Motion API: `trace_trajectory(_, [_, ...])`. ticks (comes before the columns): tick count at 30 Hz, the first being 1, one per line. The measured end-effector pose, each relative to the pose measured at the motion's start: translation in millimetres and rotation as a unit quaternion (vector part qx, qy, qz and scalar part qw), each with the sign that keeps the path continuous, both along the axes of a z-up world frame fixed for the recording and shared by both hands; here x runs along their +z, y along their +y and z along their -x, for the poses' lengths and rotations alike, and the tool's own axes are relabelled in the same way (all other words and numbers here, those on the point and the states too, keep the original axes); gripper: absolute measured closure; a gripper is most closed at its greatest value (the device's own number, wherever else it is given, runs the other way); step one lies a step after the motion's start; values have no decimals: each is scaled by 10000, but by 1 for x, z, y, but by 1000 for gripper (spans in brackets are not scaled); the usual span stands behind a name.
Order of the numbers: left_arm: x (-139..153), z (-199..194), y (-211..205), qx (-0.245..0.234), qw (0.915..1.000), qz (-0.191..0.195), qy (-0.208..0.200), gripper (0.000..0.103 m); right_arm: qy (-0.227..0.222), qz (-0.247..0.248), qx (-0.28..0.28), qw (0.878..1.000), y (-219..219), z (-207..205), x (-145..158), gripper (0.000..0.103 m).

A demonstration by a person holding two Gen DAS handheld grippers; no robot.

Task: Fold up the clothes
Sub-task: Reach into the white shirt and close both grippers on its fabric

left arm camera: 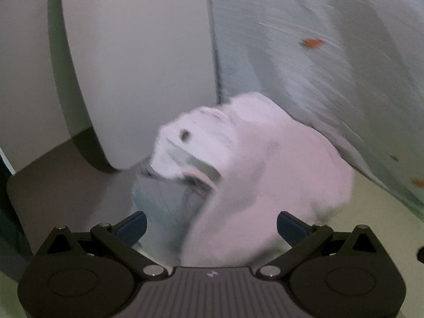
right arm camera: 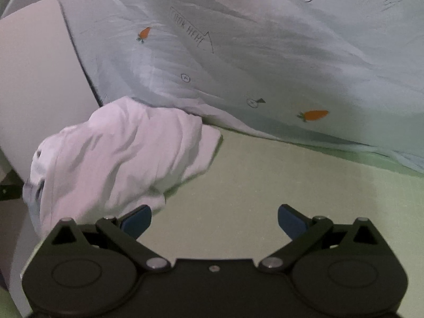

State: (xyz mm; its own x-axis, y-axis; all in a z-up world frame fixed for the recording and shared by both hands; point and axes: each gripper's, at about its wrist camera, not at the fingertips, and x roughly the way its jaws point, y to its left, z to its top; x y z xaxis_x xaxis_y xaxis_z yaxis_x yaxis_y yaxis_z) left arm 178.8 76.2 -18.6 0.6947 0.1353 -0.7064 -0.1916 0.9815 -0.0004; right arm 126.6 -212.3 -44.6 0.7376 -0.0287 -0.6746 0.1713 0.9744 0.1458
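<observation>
1. Lying bunched at the edge of the pale green sheet [right arm camera: 265, 185], the white garment [right arm camera: 119, 153] sits in a loose heap, not yet spread flat, so I judge the folding has hardly started.
2. It rests against the foot of a light blue carrot-print duvet [right arm camera: 265, 66] and just beside a white panel [right arm camera: 34, 79] on the left, which leaves bare sheet to its right for laying it out.
3. From the left wrist view the heap is blurred; a dark hole shows near what may be a collar, but I cannot be sure.
4. The left gripper [left arm camera: 212, 225] stands wide, its blue pads either side of the cloth and pinching nothing.
5. The right gripper [right arm camera: 214, 222] is likewise spread wide over bare sheet; its left pad is near or brushing the garment's hem, I cannot tell which.
</observation>
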Motion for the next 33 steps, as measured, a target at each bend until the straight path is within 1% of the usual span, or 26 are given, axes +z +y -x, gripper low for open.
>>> trace_trajectory(1, [-2, -14, 7, 94, 10000, 2, -2, 0, -9, -112, 38, 9999, 0, -15, -3, 2])
trace_trajectory(3, [-6, -40, 21, 279, 9996, 12, 1, 0, -16, -355, 131, 9993, -1, -44, -10, 8])
trace_trajectory(4, [-8, -54, 28, 370, 9993, 17, 3, 0, 28, -491, 193, 9986, 0, -64, -16, 10])
trace_trajectory(6, [-13, -80, 41, 538, 9985, 37, 20, 0, 77, -589, 248, 9979, 3, -96, -26, 20])
trace_trajectory(8, [-21, -106, 51, 666, 9977, 56, 68, 0, 149, -588, 257, 9978, 6, -132, -39, 20])
trace_trajectory(11, [-33, -141, 64, 803, 9966, 90, 152, 0, 219, -753, 272, 9966, 7, -180, -59, 28])
trace_trajectory(13, [-43, -162, 69, 791, 9965, 168, 225, 0, 301, -899, 295, 9951, 7, -214, -76, 30])
trace_trajectory(16, [-56, -182, 76, 710, 9958, 468, 325, 0, 527, -1007, 275, 9931, 11, -250, -102, 30])
trace_trajectory(19, [-63, -191, 79, 667, 9947, 725, 306, 2, 802, -1212, 203, 9892, 14, -275, -127, 31])
trace_trajectory(20, [-64, -191, 79, 656, 9946, 756, 285, 5, 804, -1307, 188, 9880, 14, -277, -131, 37])
trace_trajectory(21, [-64, -190, 79, 631, 9946, 785, 259, 13, 740, -1343, 227, 9879, 15, -276, -131, 49])
trace_trajectory(22, [-65, -190, 79, 604, 9945, 830, 228, 26, 666, -1367, 276, 9880, 16, -274, -131, 57])
trace_trajectory(23, [-65, -189, 77, 566, 9943, 884, 199, 33, 594, -1238, 343, 9899, 19, -271, -128, 74])
trace_trajectory(24, [-64, -187, 72, 524, 9946, 878, 169, 43, 442, -1101, 378, 9922, 21, -265, -120, 93])
trace_trajectory(26, [-60, -184, 62, 491, 9967, 637, 68, 53, 103, -835, 435, 9955, 24, -250, -103, 99])
trace_trajectory(27, [-57, -182, 57, 484, 9976, 496, 3, 66, -66, -702, 463, 9964, 25, -243, -94, 99])
trace_trajectory(28, [-52, -180, 53, 500, 9980, 386, -72, 77, -235, -568, 491, 9969, 27, -235, -86, 99])
trace_trajectory(29, [-48, -176, 51, 524, 9978, 370, -145, 78, -404, -434, 519, 9969, 28, -228, -77, 99])
trace_trajectory(31, [-37, -168, 49, 554, 9970, 464, -289, 90, -742, -165, 574, 9955, 31, -213, -60, 100])
trace_trajectory(33, [-26, -161, 47, 517, 9965, 527, -390, 92, -1078, 105, 627, 9921, 34, -199, -43, 100])
